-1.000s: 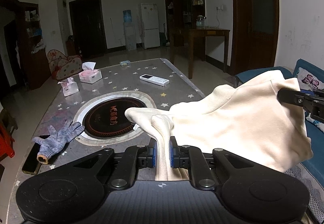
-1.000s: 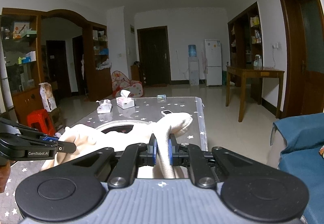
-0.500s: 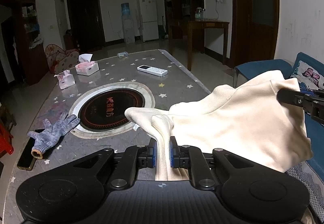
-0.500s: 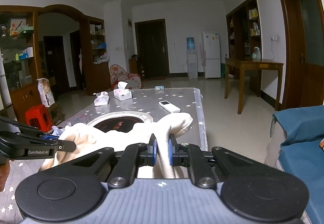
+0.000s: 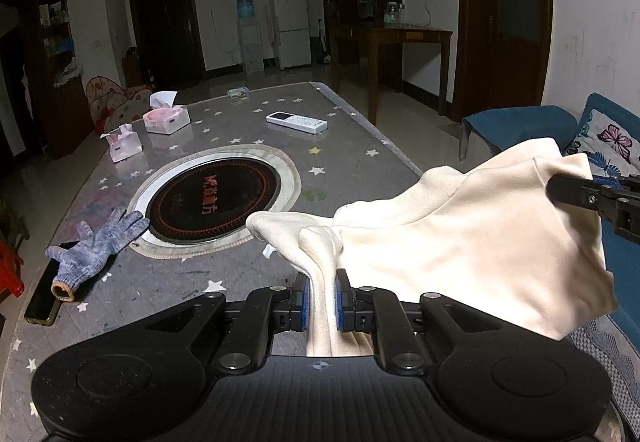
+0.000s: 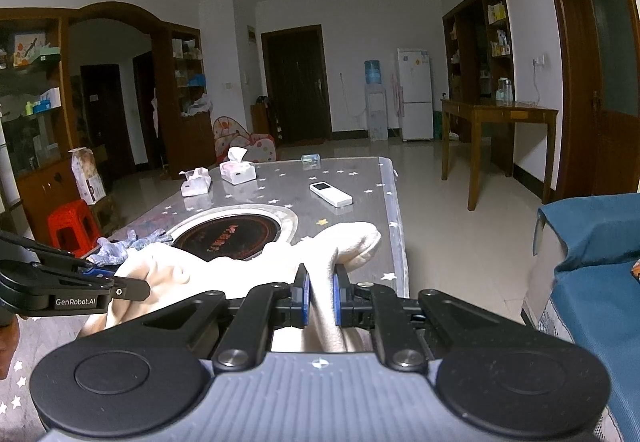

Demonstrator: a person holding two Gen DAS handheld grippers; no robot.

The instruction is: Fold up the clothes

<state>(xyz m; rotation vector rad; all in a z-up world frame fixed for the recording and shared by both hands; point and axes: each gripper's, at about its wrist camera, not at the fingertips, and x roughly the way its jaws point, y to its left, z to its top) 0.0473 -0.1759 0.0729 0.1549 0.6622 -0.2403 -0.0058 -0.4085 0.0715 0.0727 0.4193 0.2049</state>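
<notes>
A cream garment (image 5: 460, 238) hangs stretched between both grippers above the near right corner of the grey star-patterned table (image 5: 240, 130). My left gripper (image 5: 322, 300) is shut on a bunched fold of it, blue pads pressing the cloth from both sides. The right gripper (image 5: 576, 188) enters that view from the right edge and pinches the garment's far corner. In the right wrist view my right gripper (image 6: 320, 300) is shut on another fold of the cream garment (image 6: 224, 270), and the left gripper (image 6: 100, 284) shows at the left edge, clamped on the cloth.
On the table lie a round black cooktop (image 5: 212, 198), a grey knitted glove (image 5: 94, 246), a dark phone (image 5: 40, 306), two tissue boxes (image 5: 166, 118), and a white remote (image 5: 297, 122). A blue sofa (image 6: 592, 266) stands to the right, a red stool (image 6: 74, 226) to the left.
The left wrist view has tilted down a little, so the table fills more of it. The garment stays stretched between both shut grippers, and the right view barely shifts.
</notes>
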